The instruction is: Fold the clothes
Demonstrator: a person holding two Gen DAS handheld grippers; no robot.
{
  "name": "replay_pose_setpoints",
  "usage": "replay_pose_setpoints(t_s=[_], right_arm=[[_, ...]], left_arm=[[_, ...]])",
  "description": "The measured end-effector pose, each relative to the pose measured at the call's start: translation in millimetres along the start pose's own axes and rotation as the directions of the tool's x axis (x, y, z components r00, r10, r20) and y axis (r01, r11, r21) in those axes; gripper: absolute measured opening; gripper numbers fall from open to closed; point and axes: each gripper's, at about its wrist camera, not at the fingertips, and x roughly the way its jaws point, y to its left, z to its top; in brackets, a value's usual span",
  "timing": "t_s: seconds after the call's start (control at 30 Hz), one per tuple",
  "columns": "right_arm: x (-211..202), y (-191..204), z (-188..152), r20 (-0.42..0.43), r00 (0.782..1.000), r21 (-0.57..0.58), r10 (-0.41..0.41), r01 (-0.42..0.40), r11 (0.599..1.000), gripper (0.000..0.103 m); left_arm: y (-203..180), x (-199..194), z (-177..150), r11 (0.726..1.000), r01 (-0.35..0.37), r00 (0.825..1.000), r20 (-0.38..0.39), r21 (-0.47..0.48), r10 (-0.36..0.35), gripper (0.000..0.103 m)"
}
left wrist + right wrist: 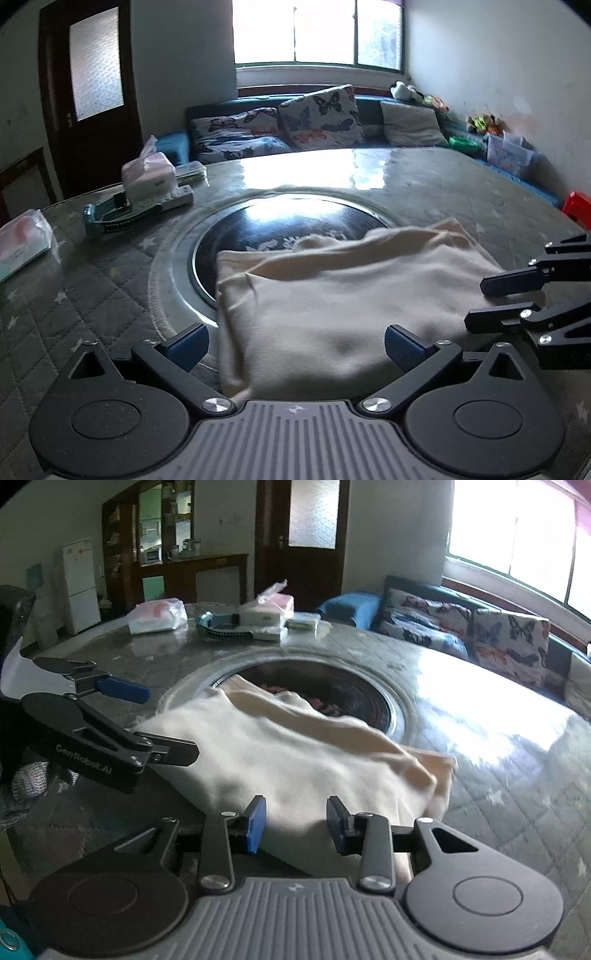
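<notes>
On the table [424,184], folded cream garment [332,295], tissue box [147,177].

The cream garment [295,753] lay folded on the quilted table [517,775], its far edge overlapping the table's round dark inset [354,698]. The right gripper [295,823] stood with jaws apart at the garment's near edge. The left gripper [162,723], jaws likewise parted, reached in beside the garment's left edge.
</notes>
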Motion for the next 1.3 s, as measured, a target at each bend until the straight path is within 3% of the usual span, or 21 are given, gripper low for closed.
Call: replay_pose_setpoints(t_s=[0.43, 0.6, 0.77, 1.0, 1.17, 1.3], right_arm=[[5.0, -2.4, -9.4, 0.004, 1.000, 0.023, 0.012, -0.012, 1.000, 0.037], [-12.7, -4.7, -2.1, 0.035, 0.999, 0.026, 0.003, -0.004, 1.000, 0.037], [-20.1, -11.7, -2.6, 0.035, 0.999, 0.040, -0.019, 0.018, 0.999, 0.037], [-9.4, -22.0, -16.7, -0.009, 1.000, 0.083, -0.028, 0.028, 0.996, 0.037], [-8.6, -23.8, -17.9, -0.007, 1.000, 0.086, -0.021, 0.021, 0.996, 0.037], [-8.8, -23.6, -18.6, -0.005, 1.000, 0.087, -0.020, 0.021, 0.996, 0.038]], left_arm=[[1.3, 9.6, -7.4, 0.999, 0.013, 0.999, -0.037, -0.032, -0.014, 0.103], [-2.7, -4.1, 0.8, 1.000, 0.009, 1.000, -0.007, -0.012, -0.010, 0.103], [-8.1, -17.6, 2.6, 0.998, 0.063, 0.997, 0.038, -0.009, -0.062, 0.103], [-13.5, -14.1, -7.3, 0.996, 0.091, 0.996, 0.024, 0.009, -0.092, 0.101], [-10.2, -26.9, -0.5, 0.989, 0.147, 0.986, 0.084, -0.013, -0.146, 0.101], [-7.6, -14.4, -4.5, 0.978, 0.207, 0.978, 0.023, -0.032, -0.207, 0.101]])
